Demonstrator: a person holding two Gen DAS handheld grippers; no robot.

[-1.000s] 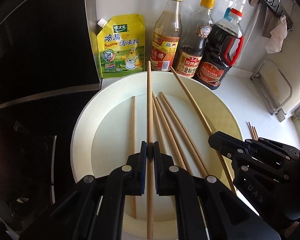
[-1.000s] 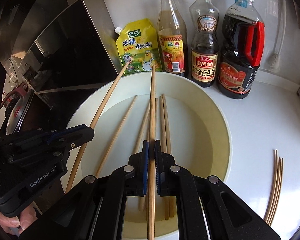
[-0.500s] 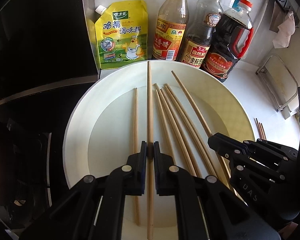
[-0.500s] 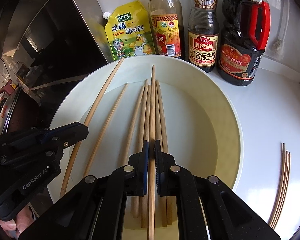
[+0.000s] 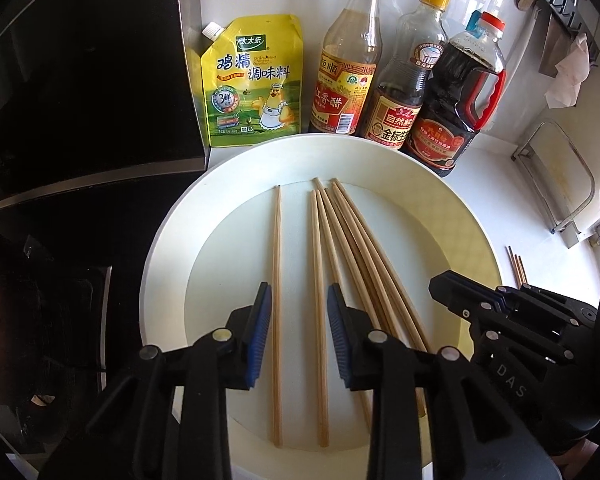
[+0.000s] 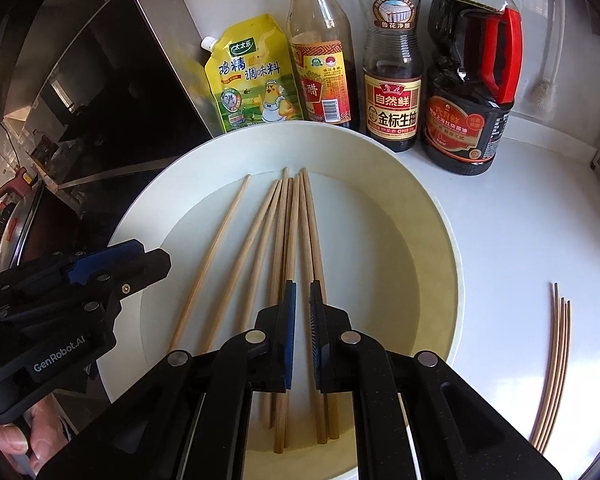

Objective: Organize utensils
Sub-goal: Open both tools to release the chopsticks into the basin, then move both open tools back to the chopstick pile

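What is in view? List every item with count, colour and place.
bowl: one, cream-white, centre of the counter
chopsticks in bowl: about seven, light wood, lying lengthwise on the bowl's floor
chopsticks on counter: about four, light wood, right of the bowl
pouch: one, yellow, behind the bowl
yellow-capped bottles: two, clear, right of the pouch
handled bottle: one, dark with a red handle, rightmost
black panel: one, left side
left gripper: black with blue pads, open over the bowl
right gripper: black with blue pads, open over the bowl
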